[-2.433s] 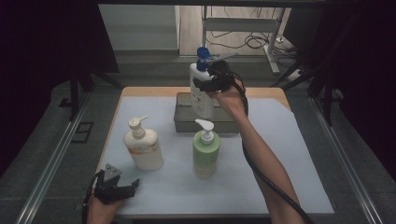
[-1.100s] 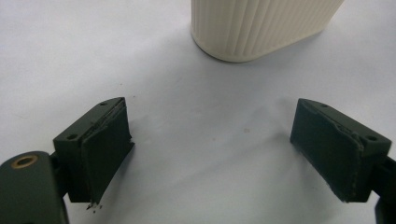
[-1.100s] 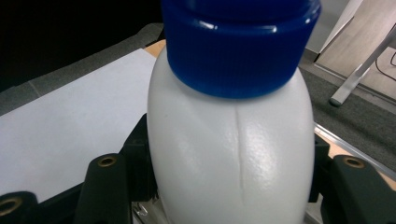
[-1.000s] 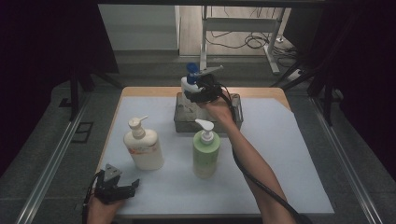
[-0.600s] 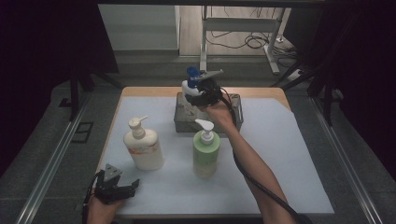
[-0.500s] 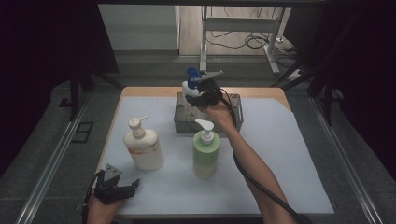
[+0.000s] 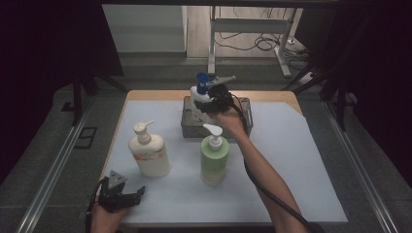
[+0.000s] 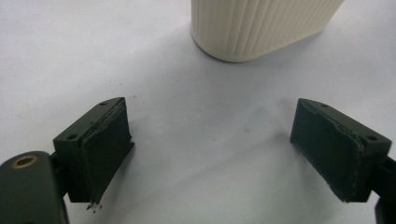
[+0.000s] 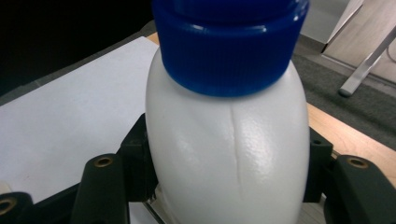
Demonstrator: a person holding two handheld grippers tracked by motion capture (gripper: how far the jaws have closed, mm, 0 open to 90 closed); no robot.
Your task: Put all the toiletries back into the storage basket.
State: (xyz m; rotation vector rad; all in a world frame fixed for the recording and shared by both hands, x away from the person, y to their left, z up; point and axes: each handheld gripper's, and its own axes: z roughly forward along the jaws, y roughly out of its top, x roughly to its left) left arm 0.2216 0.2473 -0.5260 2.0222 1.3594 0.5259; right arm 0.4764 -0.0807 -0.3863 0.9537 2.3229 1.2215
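Table [image 7: 311, 160] carried a grey tray [image 7: 189, 127] at its far edge. Right forearm stretched forward across the mat, right gripper [image 7: 214, 97] clamped on the white bottle [image 9: 229, 154] with blue cap [image 9: 231, 42], held upright over the tray. Left gripper [image 8: 224, 154] rested at the near left corner, jaws wide apart and empty, just short of the cream bottle [image 8: 261, 25].

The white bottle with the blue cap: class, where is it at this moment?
In the high view, the white bottle with the blue cap is at the table's far middle, gripped by the right gripper over the grey metal tray, behind the green pump bottle.
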